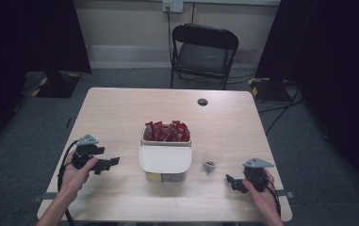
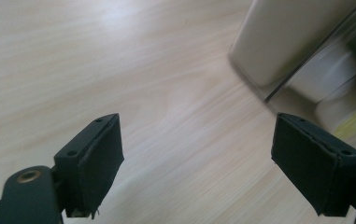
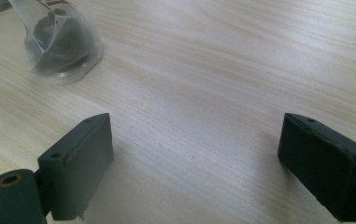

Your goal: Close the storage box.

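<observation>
A clear plastic container (image 1: 166, 155) is set at the middle of the light wooden table (image 1: 120, 113), between the two grippers, presumably so that either hand can reach it. Its far part is packed with red sachets (image 1: 167, 131) standing on end and left uncovered; the near part is covered by a white lid (image 1: 165, 159), pushed toward the person's side, and something yellowish is glimpsed through the near wall, too blurred to be named. In the left gripper view the lid's pale edge (image 2: 278, 42) and the clear wall under it are seen at upper right, just beyond the right-hand jaw. Near the container's right side a small clear plastic cup (image 1: 210, 160) is stood upright, apart from it, with a little dark matter at its bottom; in the right gripper view the cup (image 3: 59, 44) is seen at upper left, ahead of the jaws and not between them. The left gripper (image 1: 106, 164) is held low over the table and pointed at the container, jaws spread wide with nothing between them. The right gripper (image 1: 231, 181) is held near the table's front right, aimed inward toward the cup, jaws likewise wide apart and empty. Both are judged to be poised for an approach, one per object. A black folding chair (image 1: 204, 52) is placed beyond the far edge.
</observation>
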The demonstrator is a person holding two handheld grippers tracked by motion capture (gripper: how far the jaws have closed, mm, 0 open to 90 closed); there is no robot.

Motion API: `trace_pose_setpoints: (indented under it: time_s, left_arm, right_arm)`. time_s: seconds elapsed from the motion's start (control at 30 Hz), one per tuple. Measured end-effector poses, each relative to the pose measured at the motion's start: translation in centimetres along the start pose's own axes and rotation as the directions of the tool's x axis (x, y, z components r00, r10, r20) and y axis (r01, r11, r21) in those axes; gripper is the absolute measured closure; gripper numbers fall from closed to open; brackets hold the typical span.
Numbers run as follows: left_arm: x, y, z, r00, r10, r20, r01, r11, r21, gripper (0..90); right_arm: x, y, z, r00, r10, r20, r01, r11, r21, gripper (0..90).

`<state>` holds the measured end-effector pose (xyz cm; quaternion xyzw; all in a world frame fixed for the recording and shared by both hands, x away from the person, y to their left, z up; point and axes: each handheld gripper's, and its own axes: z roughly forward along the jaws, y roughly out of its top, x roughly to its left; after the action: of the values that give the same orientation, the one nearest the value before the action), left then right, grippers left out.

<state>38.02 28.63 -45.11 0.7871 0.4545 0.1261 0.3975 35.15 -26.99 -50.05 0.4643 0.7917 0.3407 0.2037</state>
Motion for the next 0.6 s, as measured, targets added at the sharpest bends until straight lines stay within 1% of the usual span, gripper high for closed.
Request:
trace_pose_setpoints:
  time_s: [0.03,0.07,0.13,0.17,0.23,0.3,0.33,0.37,0.4,0.43,0.47,0.5,0.53,0.57,0.6]
  left_arm:
    - [0.2,-0.3,0.1,0.9999,-0.012,0.004,0.012,0.9999,-0.002,16.3]
    - [0.2,-0.3,0.1,0.9999,-0.012,0.004,0.012,0.9999,-0.002,16.2]
    - [0.6,-1.2,0.2,0.9996,-0.011,-0.027,0.011,0.9998,0.015,16.2]
    - [0.7,-1.6,0.4,0.9994,-0.014,-0.033,0.014,0.9996,0.023,16.2]
    - [0.8,-2.3,0.7,0.9988,0.005,-0.049,-0.003,0.9987,0.05,16.3]
    - [0.9,-2.9,1.0,0.9985,0.001,-0.056,0.002,0.9984,0.057,16.3]
    - [0.8,-3.1,1.1,0.9971,0.013,-0.075,-0.008,0.9979,0.064,16.3]
    - [0.7,-3.4,1.4,0.9958,0.021,-0.089,-0.015,0.9979,0.063,16.2]
    - [0.7,-3.4,1.4,0.9958,0.021,-0.089,-0.015,0.9979,0.063,16.0]
    - [0.5,-4.0,2.0,0.9926,0.034,-0.116,-0.026,0.9973,0.068,15.6]
    - [0.3,-4.2,2.2,0.9886,0.054,-0.141,-0.046,0.9973,0.057,13.6]
    - [0.3,-4.2,2.2,0.9886,0.054,-0.141,-0.046,0.9973,0.057,14.0]
    - [0.2,-4.3,2.4,0.9844,0.064,-0.164,-0.057,0.9972,0.049,13.9]
    - [0.3,-4.5,2.6,0.9843,0.065,-0.164,-0.062,0.9977,0.027,12.8]
    - [0.3,-4.5,2.6,0.9843,0.065,-0.164,-0.062,0.9977,0.027,9.7]
  right_arm:
    - [0.0,0.0,0.0,1.0,-0.001,0.0,0.001,1.0,0.0,9.9]
    - [0.0,0.0,0.0,1.0,-0.001,0.0,0.001,1.0,0.0,9.9]
    - [0.0,0.0,0.0,1.0,0.0,0.0,0.0,1.0,0.0,9.9]
    - [0.0,0.0,0.0,1.0,0.0,0.0,0.0,1.0,0.0,9.9]
    - [0.0,0.0,0.0,1.0,0.0,0.0,0.0,1.0,0.0,9.8]
    - [0.0,0.0,0.0,1.0,0.0,0.002,0.0,1.0,0.0,9.9]
    - [0.0,0.0,0.0,1.0,0.0,0.002,0.0,1.0,0.0,9.8]
    - [0.0,0.0,0.0,1.0,-0.001,0.004,0.001,1.0,0.0,9.9]
    - [0.0,0.0,0.0,1.0,0.0,0.005,0.0,1.0,0.001,9.8]
    - [0.0,0.0,0.0,1.0,0.001,0.004,-0.001,1.0,0.002,9.8]
    - [0.0,0.0,0.0,1.0,0.001,0.004,-0.001,1.0,0.002,9.8]
    - [0.0,0.0,0.0,1.0,0.001,0.004,-0.001,1.0,0.002,9.8]
    - [0.0,0.0,0.0,1.0,0.001,0.004,-0.001,1.0,0.002,9.8]
    - [0.0,0.0,0.0,1.0,0.001,0.004,-0.001,1.0,0.002,9.8]
    - [0.0,0.0,0.0,1.0,0.001,0.004,-0.001,1.0,0.002,9.8]
